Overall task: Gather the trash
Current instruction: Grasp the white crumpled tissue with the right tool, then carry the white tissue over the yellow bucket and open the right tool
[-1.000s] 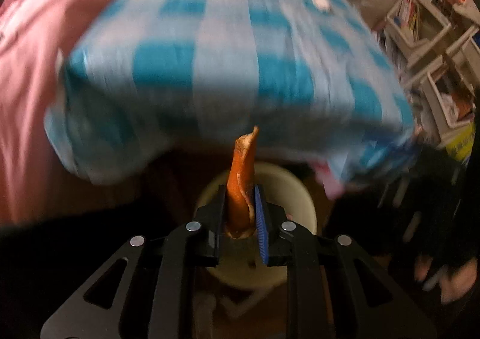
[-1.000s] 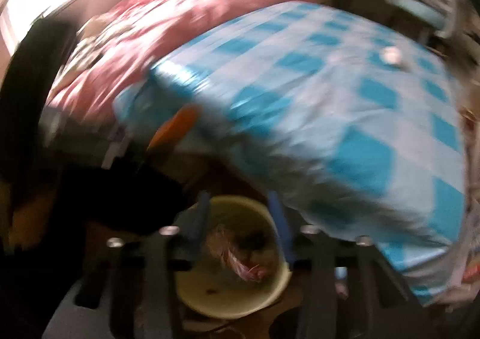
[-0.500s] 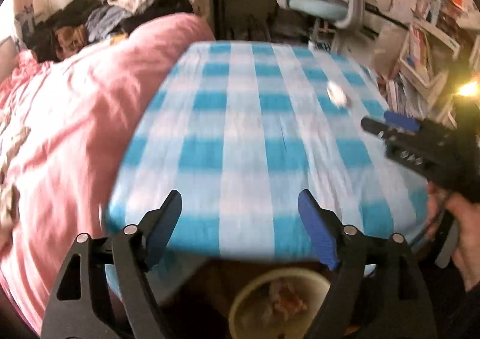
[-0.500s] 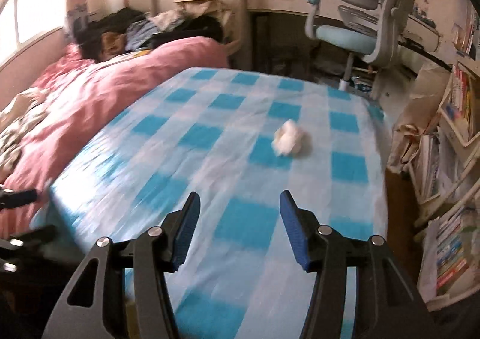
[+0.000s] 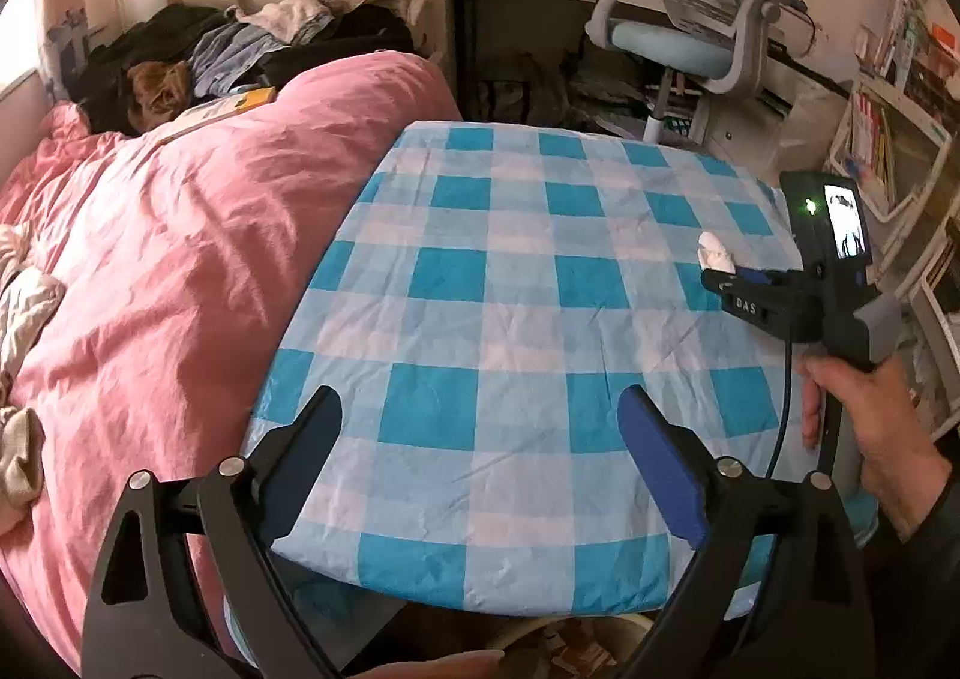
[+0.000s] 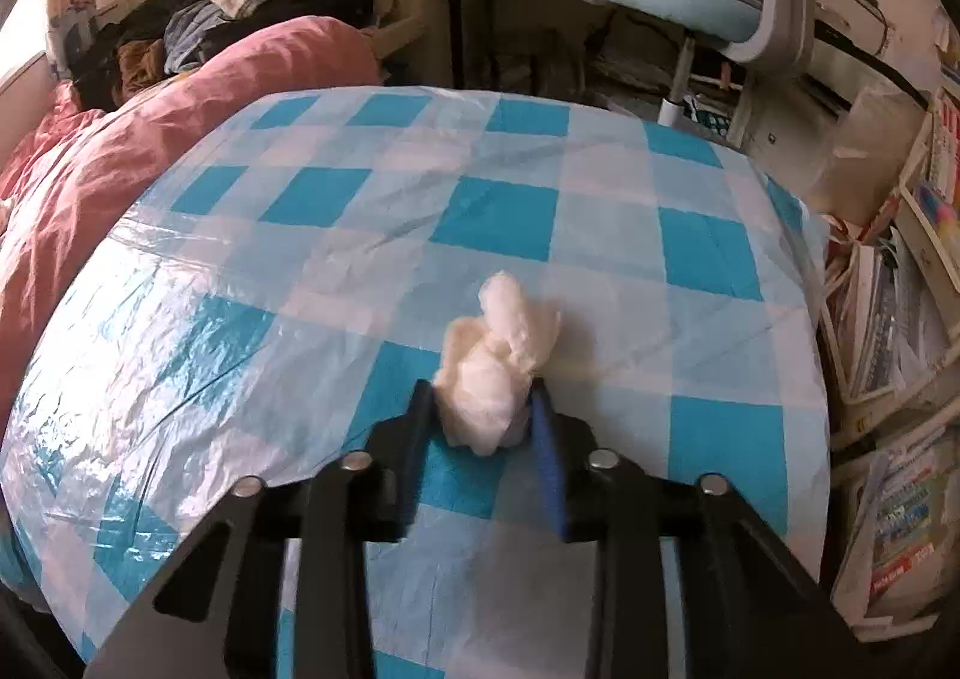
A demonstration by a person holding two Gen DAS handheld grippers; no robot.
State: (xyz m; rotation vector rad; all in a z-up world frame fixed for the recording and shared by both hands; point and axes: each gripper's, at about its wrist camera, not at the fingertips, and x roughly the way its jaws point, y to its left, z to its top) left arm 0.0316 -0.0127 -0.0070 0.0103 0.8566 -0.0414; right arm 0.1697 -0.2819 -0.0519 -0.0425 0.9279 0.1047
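- Gripping the crumpled white tissue is the step in hand: the right gripper has its two fingers pressed against the wad's sides, and the wad sits on the blue-checked tablecloth toward the table's right side, about mid-depth.
- From the left wrist view, the same tissue shows at the tip of the right gripper, whether lifted or still touching the cloth I cannot tell.
- Held low at the near edge of the table, the left gripper has its fingers spread wide with nothing between them.
- Next, by my judgement, the wad needs lifting clear and carrying back to the cream trash bin, whose rim peeks out below the near table edge.
- Soft tissue may slip or tear, so a firm squeeze looks wise.
- A pink duvet lies left of the table, with piled clothes far left.
- An office chair stands beyond the far edge; bookshelves crowd the right.
- Nothing stands on the cloth between tissue and bin; the overhanging table edge partly hides the bin.
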